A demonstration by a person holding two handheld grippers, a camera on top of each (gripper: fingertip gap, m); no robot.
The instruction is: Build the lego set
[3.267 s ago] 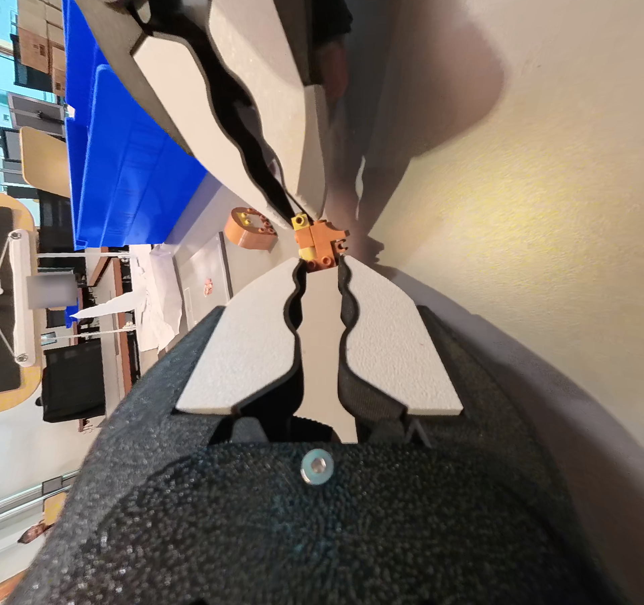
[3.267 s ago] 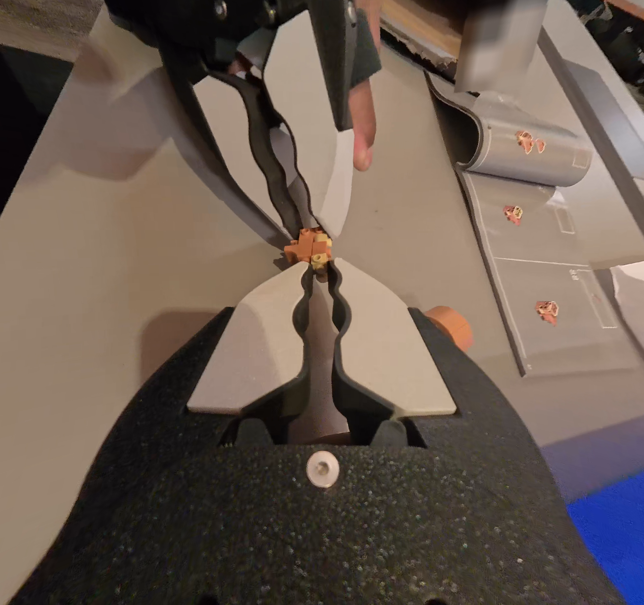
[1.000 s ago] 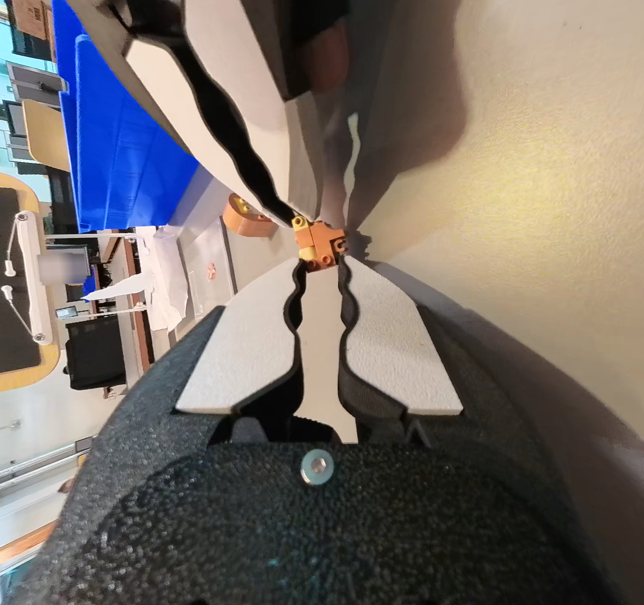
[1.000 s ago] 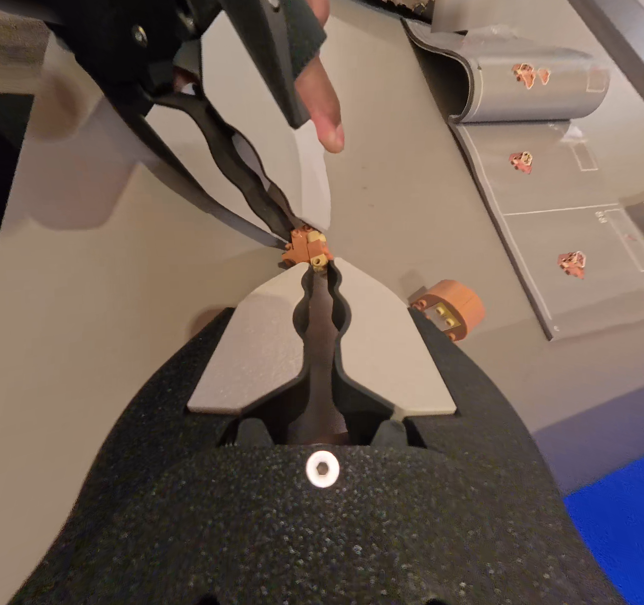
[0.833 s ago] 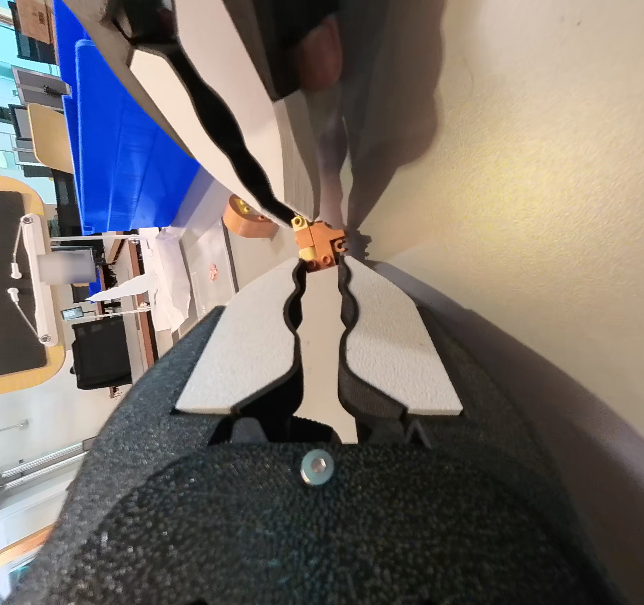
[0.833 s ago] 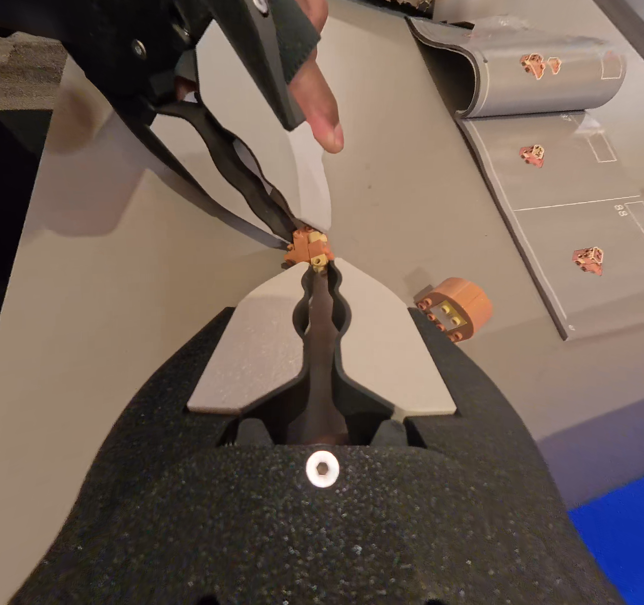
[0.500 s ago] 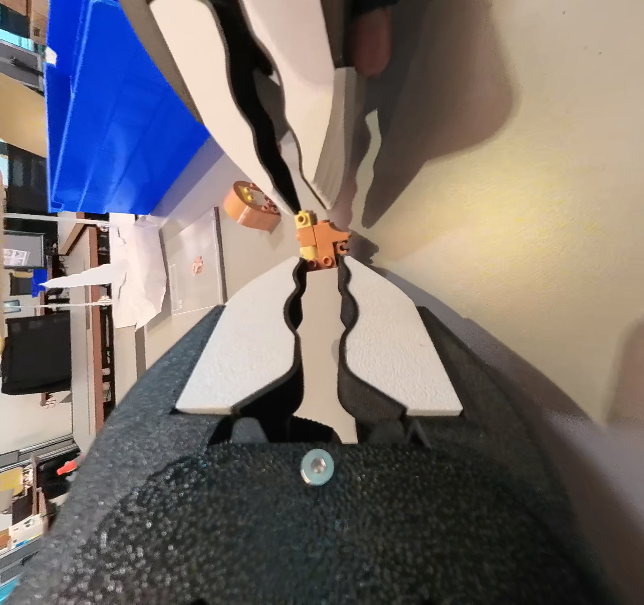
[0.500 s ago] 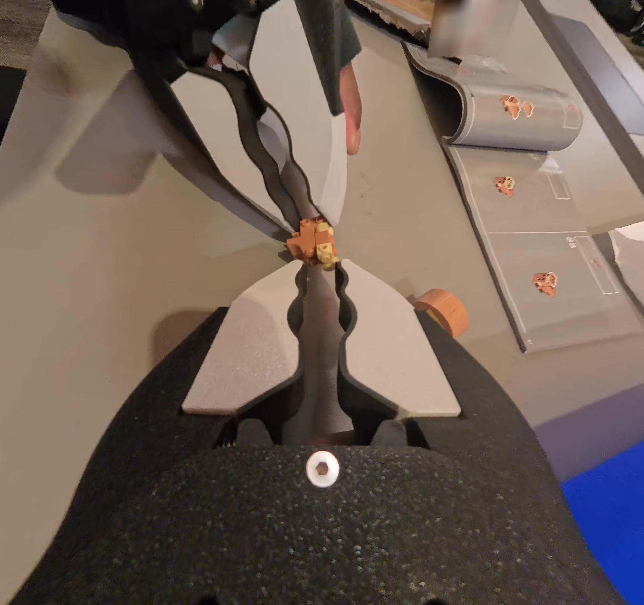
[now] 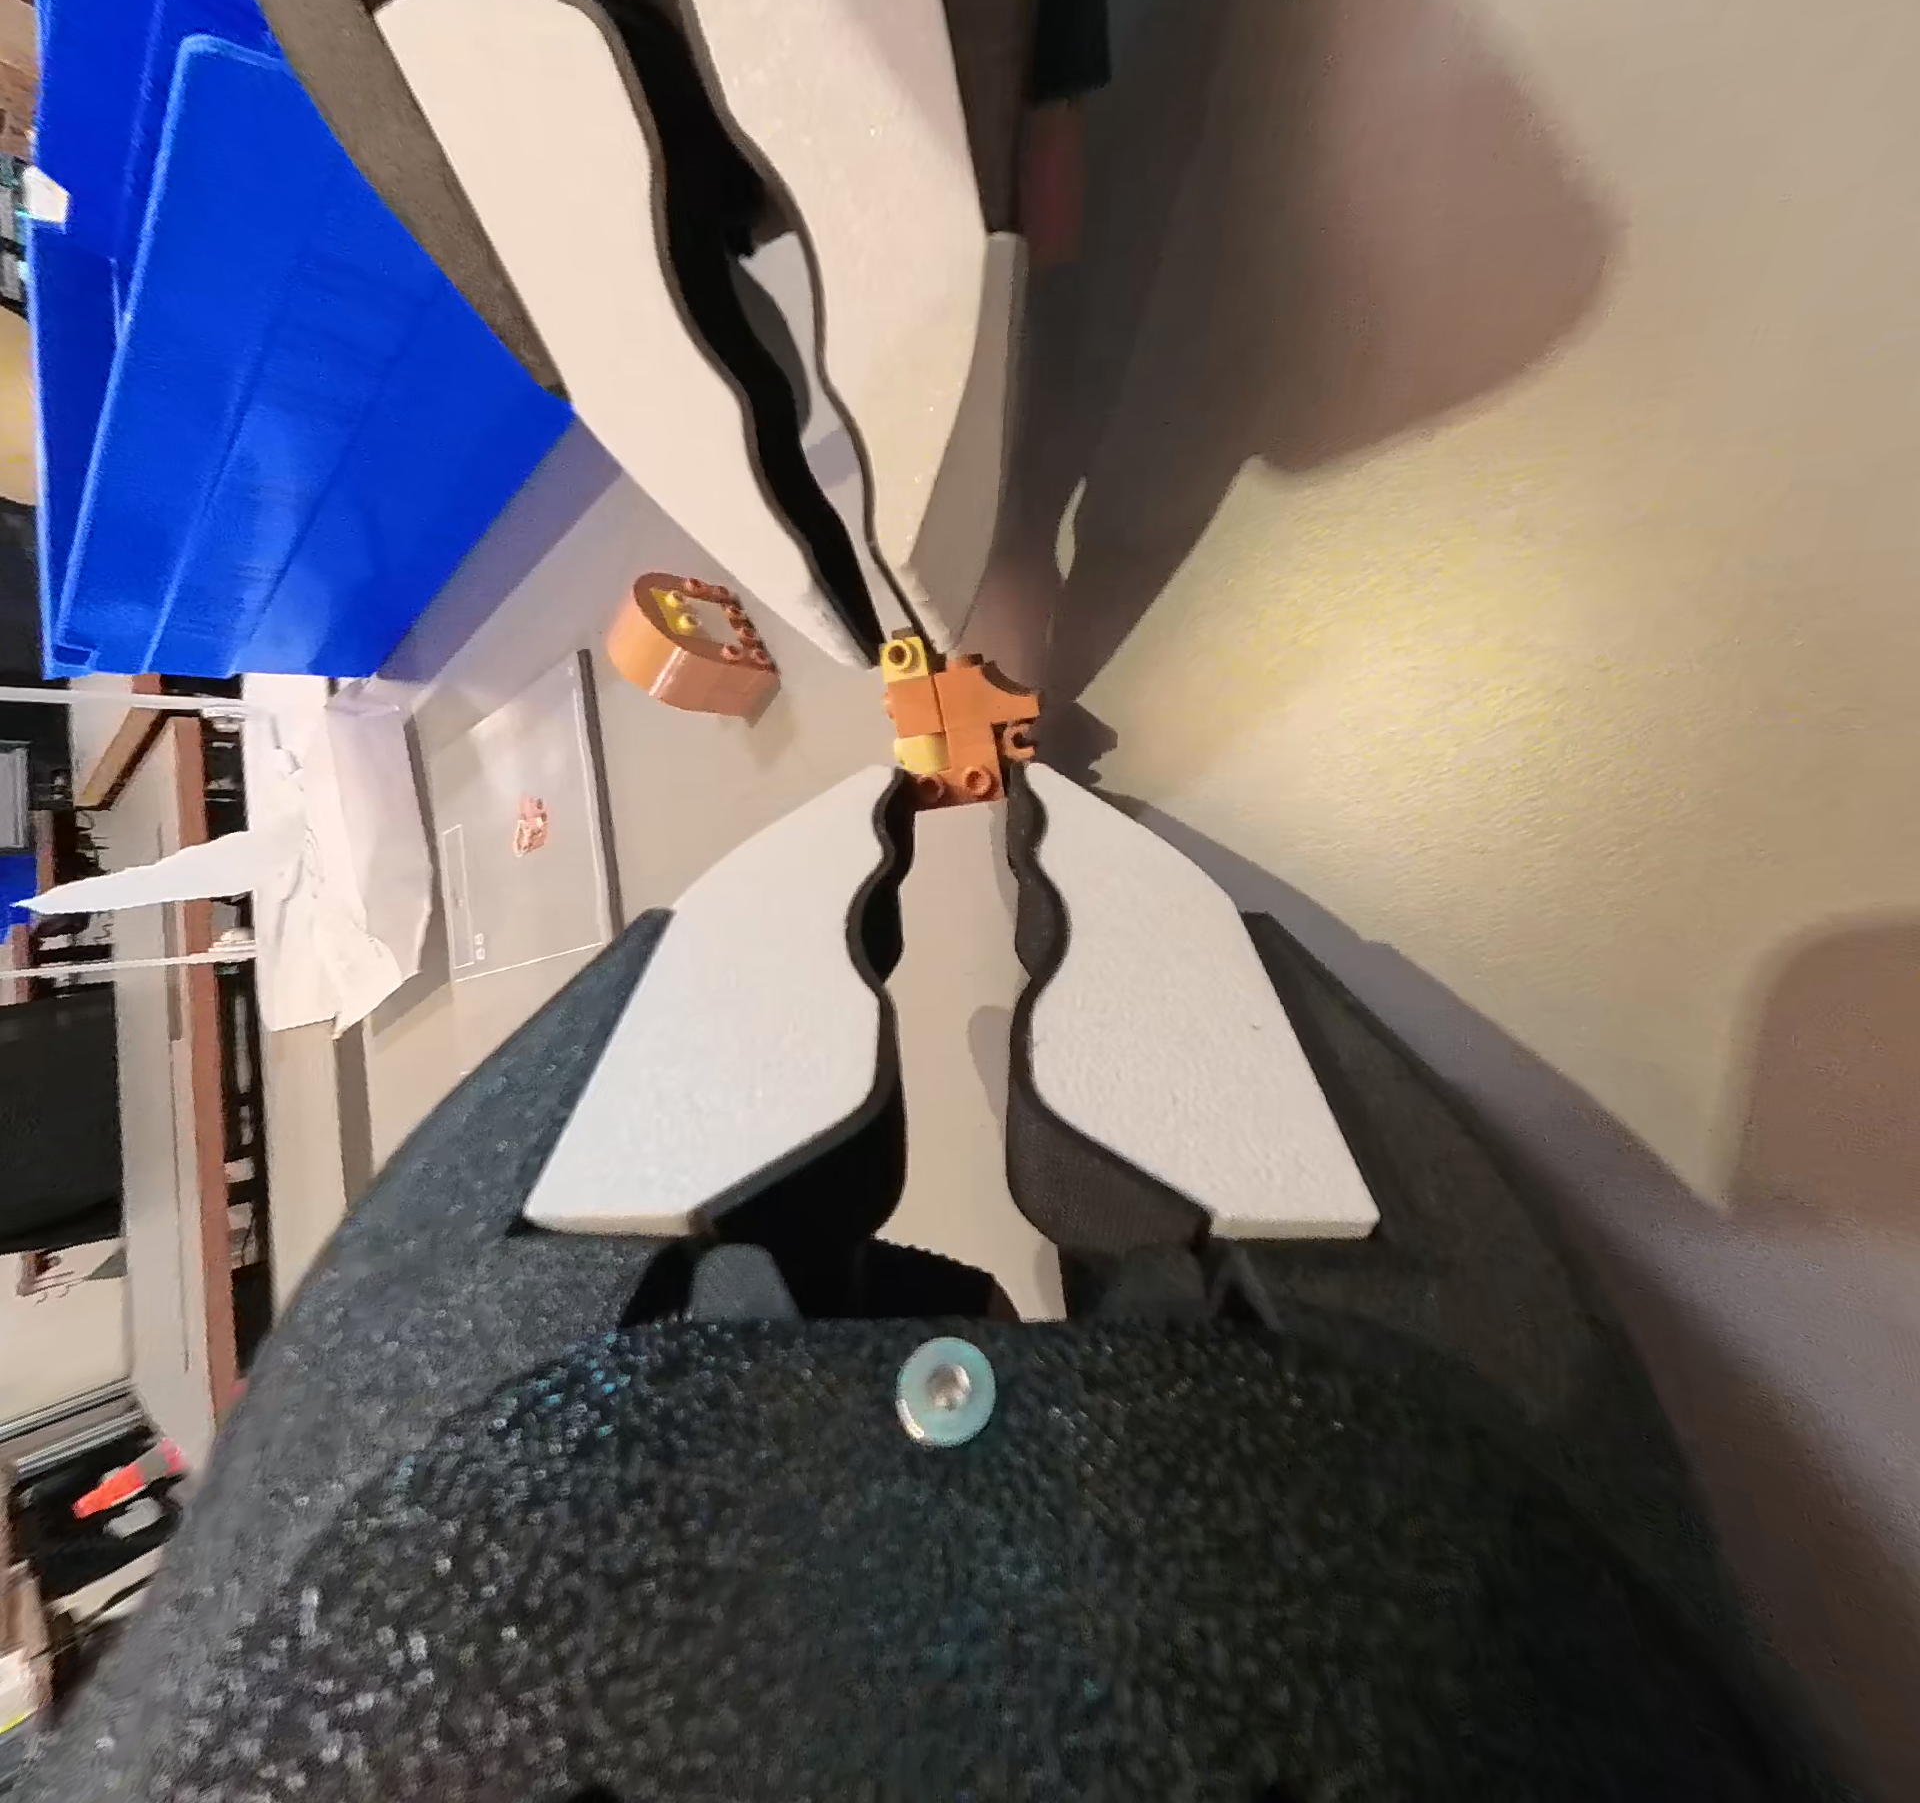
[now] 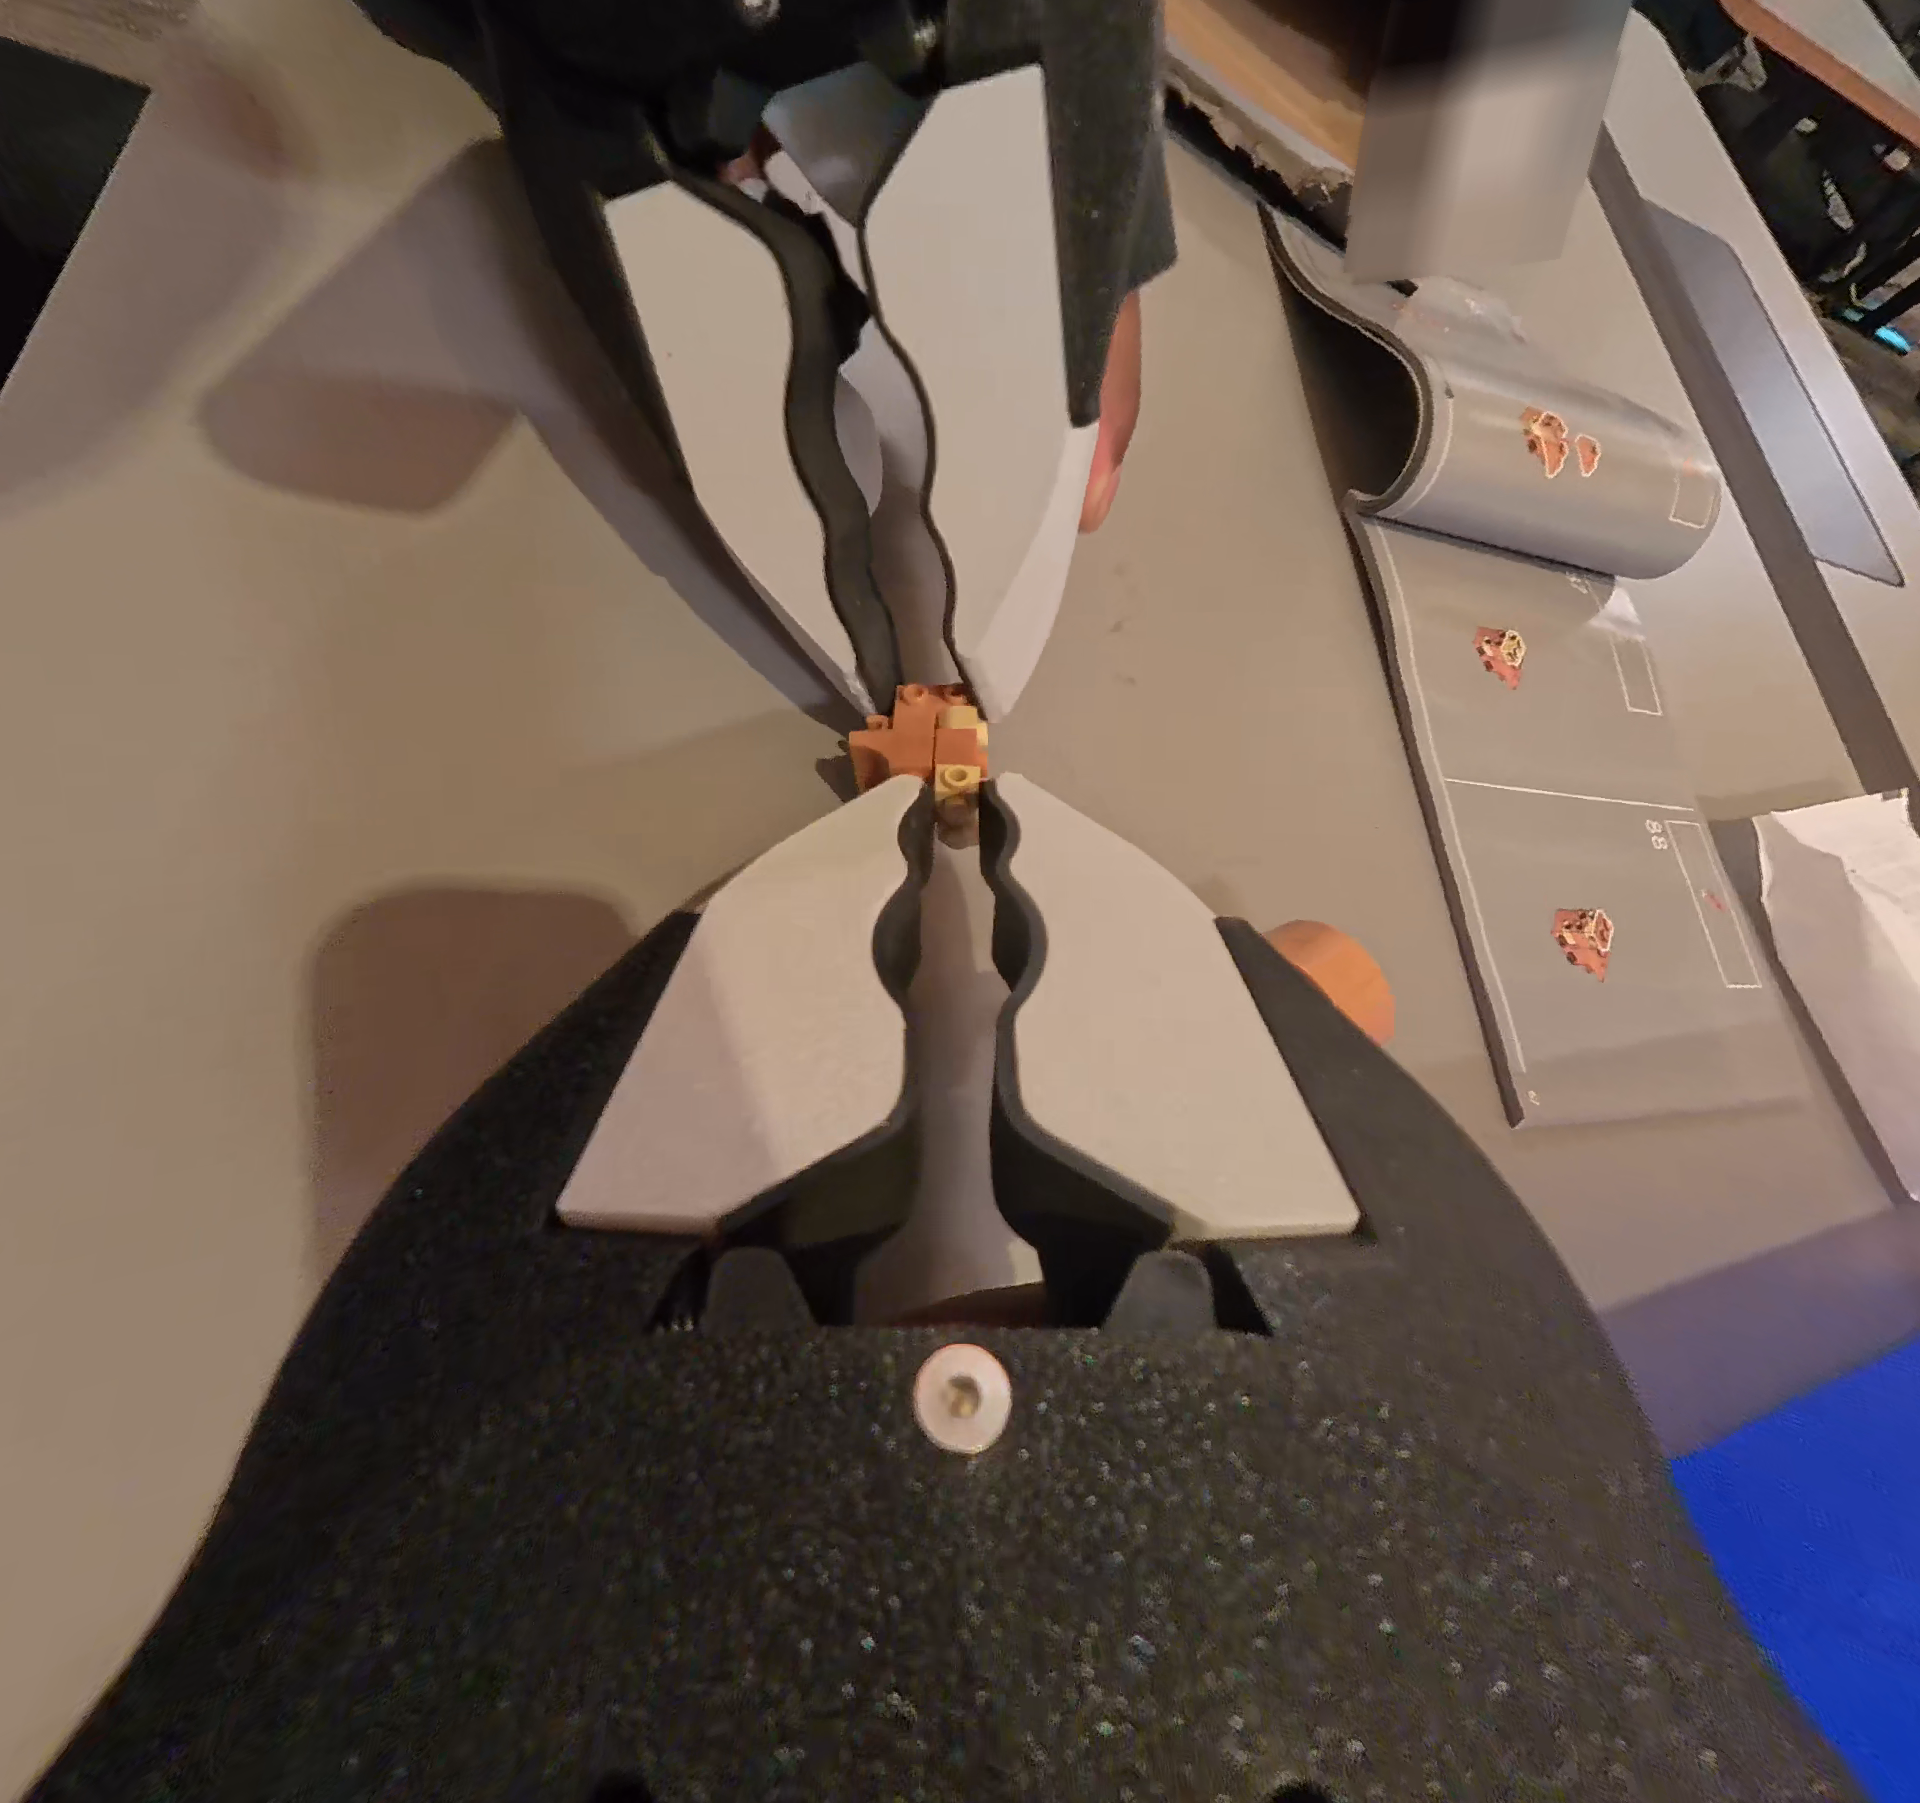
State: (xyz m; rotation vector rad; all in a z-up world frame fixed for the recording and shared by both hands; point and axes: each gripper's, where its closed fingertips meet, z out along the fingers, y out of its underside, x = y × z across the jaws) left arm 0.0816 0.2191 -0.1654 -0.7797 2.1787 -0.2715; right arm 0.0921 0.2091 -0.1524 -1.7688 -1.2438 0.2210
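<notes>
A wide matte grey worktop (image 10: 312,714) carries everything. At its right edge in the right wrist view shows a corner of a blue plastic bin (image 10: 1808,1504), which in the left wrist view fills the far left (image 9: 260,351). Right of centre lies a grey printed mat (image 10: 1579,870), its far end curled up into a roll, with small pictures of brick models on it; a crumpled white paper (image 10: 1839,974) lies just beside its right edge. The left gripper (image 9: 961,782) and the right gripper (image 10: 951,797) meet tip to tip over the middle of the worktop. Near the right gripper's right side rests a rounded brown brick piece with studs (image 9: 696,657). Between the two grippers sits a small brown and yellow toy-brick assembly (image 9: 956,725): the left gripper's fingers (image 9: 1091,870) are clamped on its brown studded end, and the right gripper's fingers (image 10: 831,849) are closed on its yellow studded end (image 10: 956,779).
</notes>
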